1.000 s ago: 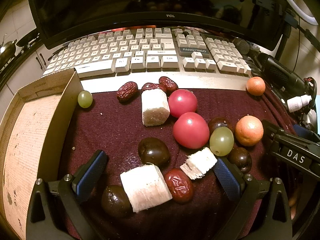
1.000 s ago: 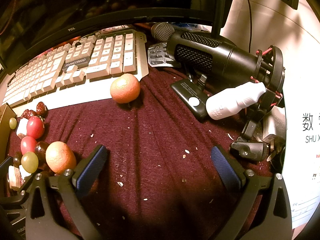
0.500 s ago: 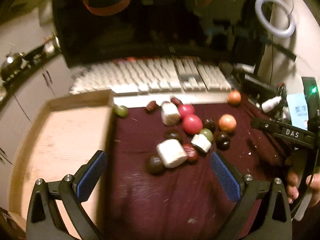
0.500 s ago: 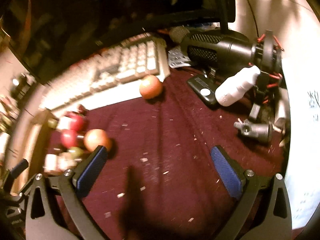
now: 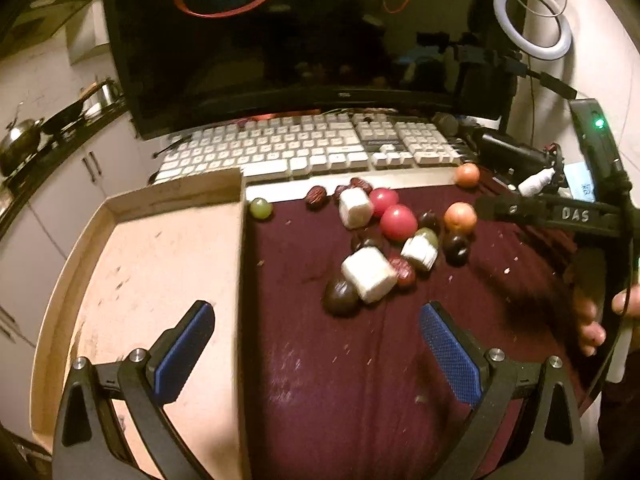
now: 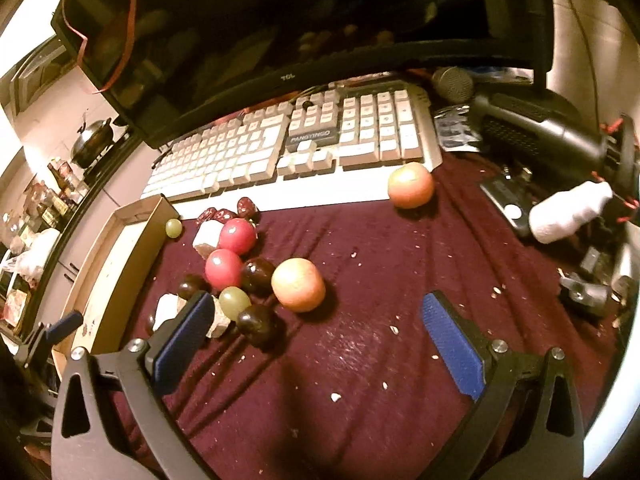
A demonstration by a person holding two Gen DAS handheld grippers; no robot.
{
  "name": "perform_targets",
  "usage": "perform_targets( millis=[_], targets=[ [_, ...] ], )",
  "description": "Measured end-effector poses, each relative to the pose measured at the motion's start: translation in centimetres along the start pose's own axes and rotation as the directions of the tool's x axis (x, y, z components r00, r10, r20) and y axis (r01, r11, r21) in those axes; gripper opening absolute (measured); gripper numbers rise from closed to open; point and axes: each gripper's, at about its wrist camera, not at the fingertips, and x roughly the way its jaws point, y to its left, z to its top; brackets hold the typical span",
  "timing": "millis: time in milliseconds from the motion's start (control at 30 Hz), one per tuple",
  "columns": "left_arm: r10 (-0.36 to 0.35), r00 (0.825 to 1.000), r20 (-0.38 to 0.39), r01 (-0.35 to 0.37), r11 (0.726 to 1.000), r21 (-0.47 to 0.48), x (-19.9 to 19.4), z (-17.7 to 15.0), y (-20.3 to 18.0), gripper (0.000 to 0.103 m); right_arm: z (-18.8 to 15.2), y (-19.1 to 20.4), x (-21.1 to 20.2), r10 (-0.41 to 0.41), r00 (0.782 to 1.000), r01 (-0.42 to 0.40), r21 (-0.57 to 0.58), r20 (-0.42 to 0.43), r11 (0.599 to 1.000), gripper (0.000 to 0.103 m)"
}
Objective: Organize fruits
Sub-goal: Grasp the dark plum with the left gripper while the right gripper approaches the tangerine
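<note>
Fruit lies heaped on the maroon cloth beside the cardboard box; left gripper and right gripper both gape, holding nothing.

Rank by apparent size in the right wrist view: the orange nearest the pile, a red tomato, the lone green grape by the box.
1. Orange
2. Red tomato
3. Lone green grape; it lies farther away, but is clearly smallest.

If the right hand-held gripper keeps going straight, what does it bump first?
Probably the round orange fruit just ahead on the dark red cloth, slightly left of the open right hand-held gripper. Depth is unclear, so it might pass beside it.
</note>
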Motion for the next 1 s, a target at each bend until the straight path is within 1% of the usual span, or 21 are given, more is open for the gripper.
perform_targets(
  millis=[33, 100, 133, 167, 233, 300, 367, 400, 467, 533, 600, 633, 733, 800, 867, 1000],
  targets=[
    [-0.011, 1.000, 0.000, 0.011, 1.000, 0.012, 0.3, 0.3, -0.2, 0.101, 0.1, -0.1, 0.2, 0.005, 1.000, -0.005, 0.006, 0.000, 1.000, 0.103],
    [-0.021, 1.000, -0.011, 0.021, 0.999, 0.040, 1.1, 0.9, -0.7, 0.093, 0.3, -0.5, 0.3, 0.008, 1.000, -0.009, 0.023, 0.005, 1.000, 0.103],
    [-0.027, 0.999, -0.017, 0.028, 0.998, 0.047, 1.4, 0.9, -0.9, 0.091, 0.4, -0.5, 0.5, 0.010, 1.000, -0.010, 0.025, 0.005, 1.000, 0.103],
    [-0.055, 0.998, -0.032, 0.056, 0.997, 0.059, 2.0, 1.1, -1.1, 0.090, 0.4, -0.5, 0.6, 0.013, 1.000, -0.013, 0.024, 0.003, 1.000, 0.102],
    [-0.080, 0.996, -0.048, 0.083, 0.994, 0.065, 2.6, 1.1, -1.4, 0.086, 0.3, -0.3, 0.9, 0.018, 1.000, -0.018, 0.017, 0.000, 1.000, 0.098],
    [-0.090, 0.994, -0.069, 0.095, 0.992, 0.080, 3.2, 1.0, -1.7, 0.080, 0.3, -0.3, 1.2, 0.017, 1.000, -0.017, 0.017, -0.008, 1.000, 0.090],
    [-0.106, 0.991, -0.080, 0.112, 0.990, 0.085, 3.5, 0.7, -1.9, 0.079, 0.2, -0.3, 1.7, 0.015, 1.000, -0.014, 0.015, -0.023, 1.000, 0.085],
    [-0.123, 0.989, -0.088, 0.130, 0.988, 0.081, 3.6, 0.5, -1.9, 0.073, 0.1, -0.2, 1.9, 0.012, 1.000, -0.012, 0.009, -0.029, 1.000, 0.082],
    [-0.134, 0.986, -0.101, 0.142, 0.987, 0.077, 3.9, 0.6, -2.0, 0.066, 0.0, 0.3, 2.3, -0.005, 0.999, 0.004, -0.019, -0.039, 1.000, 0.078],
    [-0.145, 0.984, -0.107, 0.152, 0.986, 0.063, 4.0, 0.7, -1.9, 0.063, -0.1, 0.7, 2.5, -0.019, 0.999, 0.018, -0.044, -0.035, 0.999, 0.077],
    [-0.169, 0.979, -0.116, 0.175, 0.984, 0.044, 4.0, 0.7, -1.6, 0.056, -0.2, 0.8, 2.6, -0.005, 0.999, 0.004, -0.044, -0.034, 0.999, 0.071],
    [-0.174, 0.977, -0.120, 0.179, 0.983, 0.036, 4.0, 0.7, -1.4, 0.056, -0.2, 0.7, 2.6, -0.004, 0.999, 0.003, -0.042, -0.033, 0.999, 0.070],
    [-0.185, 0.974, -0.127, 0.188, 0.982, 0.010, 4.1, 0.8, -0.9, 0.055, -0.2, 0.4, 2.6, 0.008, 1.000, -0.009, -0.030, -0.029, 1.000, 0.064],
    [-0.189, 0.973, -0.131, 0.191, 0.982, 0.002, 4.0, 0.7, -0.8, 0.052, -0.2, 0.3, 2.5, 0.029, 0.999, -0.029, -0.019, -0.029, 0.999, 0.054],
    [-0.191, 0.972, -0.135, 0.192, 0.981, -0.004, 3.9, 0.8, -0.7, 0.050, -0.2, 0.2, 2.4, 0.047, 0.999, -0.048, -0.019, -0.027, 0.999, 0.047],
    [-0.187, 0.972, -0.145, 0.187, 0.982, -0.013, 4.0, 0.7, -0.4, 0.050, -0.3, 0.4, 2.1, 0.057, 0.998, -0.058, -0.027, -0.022, 0.998, 0.045]
  ],
)
